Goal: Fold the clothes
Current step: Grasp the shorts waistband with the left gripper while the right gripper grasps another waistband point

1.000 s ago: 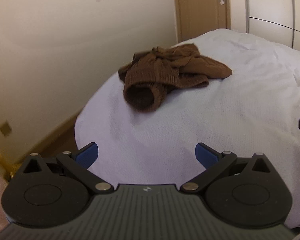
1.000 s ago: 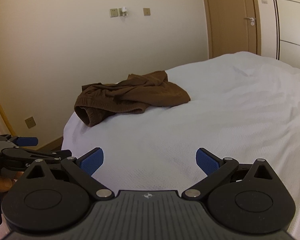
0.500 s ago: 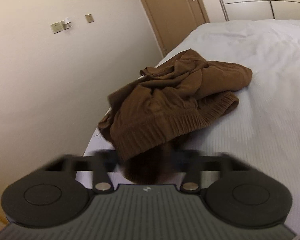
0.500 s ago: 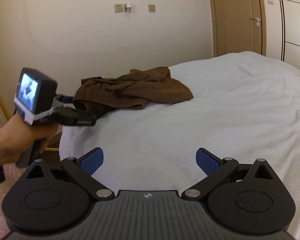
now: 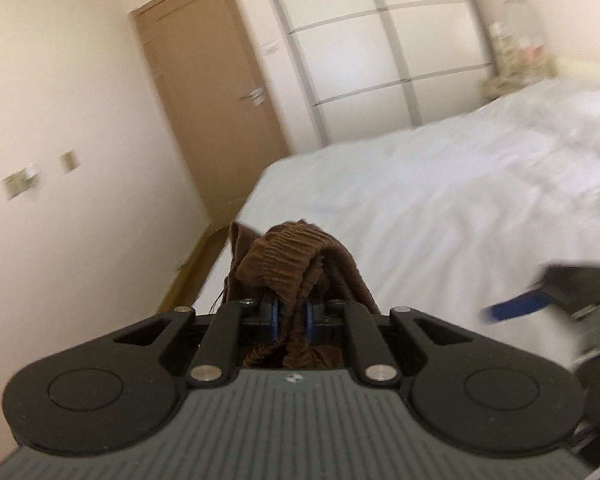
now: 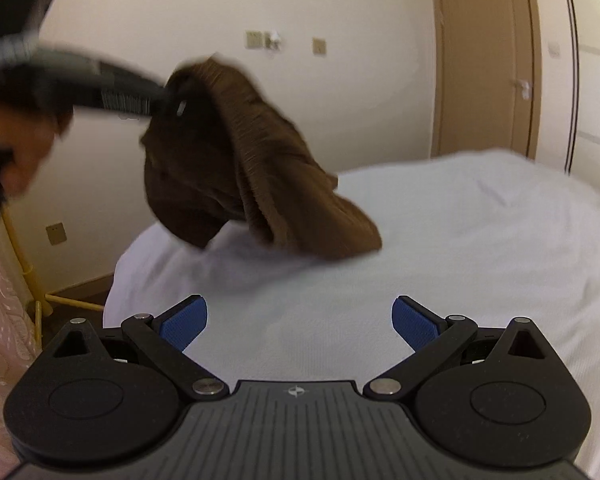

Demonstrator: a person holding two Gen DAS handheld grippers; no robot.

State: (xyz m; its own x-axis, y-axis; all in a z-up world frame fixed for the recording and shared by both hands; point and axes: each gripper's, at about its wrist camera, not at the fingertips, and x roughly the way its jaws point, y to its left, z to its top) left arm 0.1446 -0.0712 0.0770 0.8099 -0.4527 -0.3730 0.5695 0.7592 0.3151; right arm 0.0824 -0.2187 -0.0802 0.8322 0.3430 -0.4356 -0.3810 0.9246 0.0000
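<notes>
My left gripper (image 5: 291, 316) is shut on the ribbed hem of a brown knitted garment (image 5: 288, 258) and holds it up above the white bed (image 5: 460, 208). In the right wrist view the left gripper (image 6: 156, 96) lifts the garment (image 6: 260, 168) at the upper left; its lower end still rests on the bed (image 6: 460, 240). My right gripper (image 6: 299, 322) is open and empty, low over the bed's near part, short of the garment. It shows blurred in the left wrist view (image 5: 516, 306).
A cream wall with switches (image 6: 260, 40) and a wooden door (image 6: 484, 60) stand behind the bed. A white wardrobe (image 5: 380, 52) is beyond the bed. A yellow frame (image 6: 28, 268) stands on the floor at the left. The bed's edge (image 6: 120, 280) drops off at the left.
My left gripper closed on the garment's hem and lifted it off the bed, swinging up and right. The right gripper stayed open and moved slightly forward.
</notes>
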